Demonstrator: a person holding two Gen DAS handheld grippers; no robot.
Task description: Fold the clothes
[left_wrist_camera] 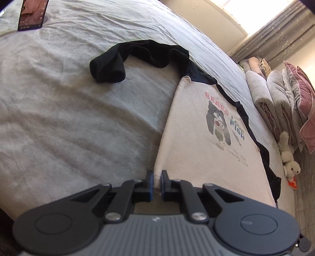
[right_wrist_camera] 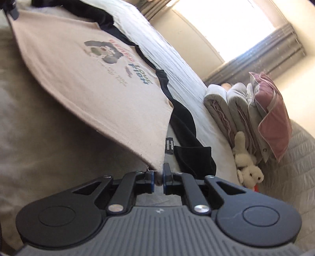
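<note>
A cream shirt (left_wrist_camera: 196, 141) with black sleeves and a bear print lies on the grey bedsheet (left_wrist_camera: 69, 108). One black sleeve (left_wrist_camera: 141, 53) curls loose across the sheet beyond it. My left gripper (left_wrist_camera: 157, 182) is shut on a near corner of the cream fabric. In the right wrist view the same shirt (right_wrist_camera: 88, 82) is lifted off the bed and stretches away to the upper left. My right gripper (right_wrist_camera: 158, 177) is shut on its other near corner, beside a small black label (right_wrist_camera: 169, 146) and black fabric (right_wrist_camera: 189, 149).
Folded grey quilts (left_wrist_camera: 275, 102) and a pink pillow (left_wrist_camera: 303, 98) are stacked at the bed's right end, with a cream plush toy (left_wrist_camera: 289, 157) below them. A phone (left_wrist_camera: 32, 14) lies on the sheet at the far left. Curtains (right_wrist_camera: 259, 57) and a bright window are behind.
</note>
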